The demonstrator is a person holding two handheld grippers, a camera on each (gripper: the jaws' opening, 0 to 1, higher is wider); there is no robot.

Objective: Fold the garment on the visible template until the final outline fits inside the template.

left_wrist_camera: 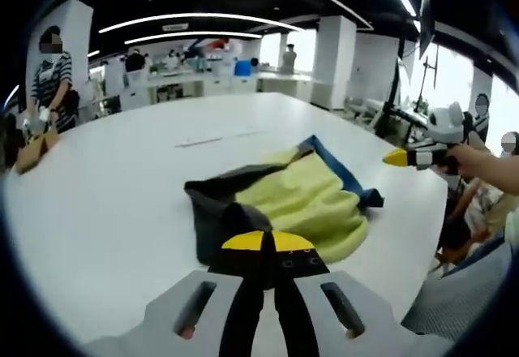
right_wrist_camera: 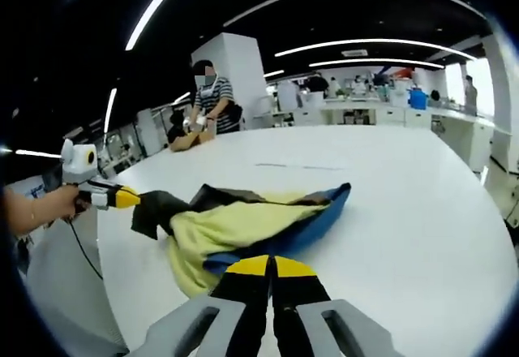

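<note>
One garment, two hand-held grippers: left, right.

White table, striped-shirt person — pillars

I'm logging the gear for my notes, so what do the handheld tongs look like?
Both tongs have black jaws with yellow tips on pale grey slotted bodies. Seen from the other side, each has a yellow nose and a white camera box on top; a dark cable hangs from the left one.
</note>
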